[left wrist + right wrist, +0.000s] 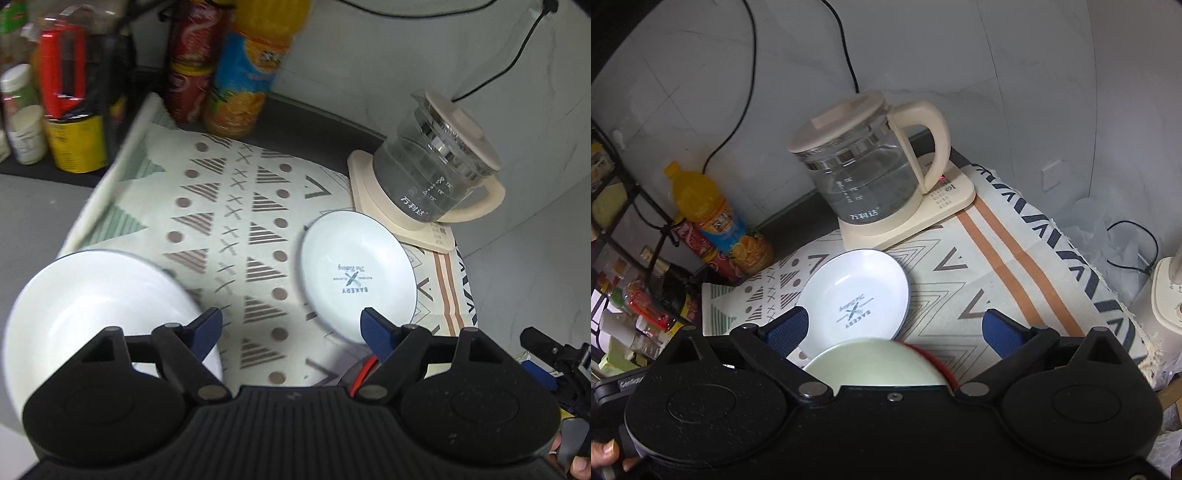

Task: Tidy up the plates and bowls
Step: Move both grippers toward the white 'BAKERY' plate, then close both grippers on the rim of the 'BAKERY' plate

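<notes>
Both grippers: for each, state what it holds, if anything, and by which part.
Nothing is held. The left gripper and the right gripper both stand open, with no dish between their fingers.

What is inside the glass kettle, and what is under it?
The kettle looks partly filled with clear water. It stands on a cream base, which rests on the patterned cloth. The lid hides the top inside.

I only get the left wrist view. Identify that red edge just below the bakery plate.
Observer: It is the red rim of a pale green dish, which hides the near edge of the bakery plate in the right wrist view.
Operator: Report the right tool.
Observer: The right tool is open above that dish, gripping nothing.
Operator: Check the kettle base.
Observer: A red light glows on the kettle base, by the handle.
</notes>
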A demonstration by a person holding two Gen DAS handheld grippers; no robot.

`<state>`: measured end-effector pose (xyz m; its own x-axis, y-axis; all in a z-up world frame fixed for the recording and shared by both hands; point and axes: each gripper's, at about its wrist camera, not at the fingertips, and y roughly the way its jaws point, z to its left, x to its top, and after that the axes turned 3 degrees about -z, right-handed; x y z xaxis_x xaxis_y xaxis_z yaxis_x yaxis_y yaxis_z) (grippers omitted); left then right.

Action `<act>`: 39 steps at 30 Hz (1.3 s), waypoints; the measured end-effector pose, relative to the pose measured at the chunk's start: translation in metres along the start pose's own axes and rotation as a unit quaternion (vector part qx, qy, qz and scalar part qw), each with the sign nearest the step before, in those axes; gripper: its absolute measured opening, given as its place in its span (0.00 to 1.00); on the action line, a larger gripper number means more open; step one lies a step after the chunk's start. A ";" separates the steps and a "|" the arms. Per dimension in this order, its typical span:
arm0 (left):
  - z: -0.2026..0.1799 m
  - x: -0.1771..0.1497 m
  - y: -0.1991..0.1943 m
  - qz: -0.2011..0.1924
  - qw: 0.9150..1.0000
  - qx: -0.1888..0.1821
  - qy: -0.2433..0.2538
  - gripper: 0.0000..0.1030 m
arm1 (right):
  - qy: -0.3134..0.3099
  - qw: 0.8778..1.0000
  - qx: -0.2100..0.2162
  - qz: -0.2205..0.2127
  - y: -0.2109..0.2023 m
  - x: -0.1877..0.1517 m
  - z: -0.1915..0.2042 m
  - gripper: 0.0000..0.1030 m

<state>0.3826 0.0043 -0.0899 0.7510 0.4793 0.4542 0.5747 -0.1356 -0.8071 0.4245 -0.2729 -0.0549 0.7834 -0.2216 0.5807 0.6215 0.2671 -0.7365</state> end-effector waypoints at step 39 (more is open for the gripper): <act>-0.004 0.023 0.159 0.112 0.990 -0.013 -0.082 0.21 | 0.034 0.970 0.019 0.241 0.207 0.034 -0.024 0.35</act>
<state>0.4928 -0.0099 -0.2058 0.7988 0.5688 0.1960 0.4092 -0.2749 -0.8700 0.5796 -0.2471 -0.1961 0.9815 -0.1230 0.1469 0.1840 0.3896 -0.9024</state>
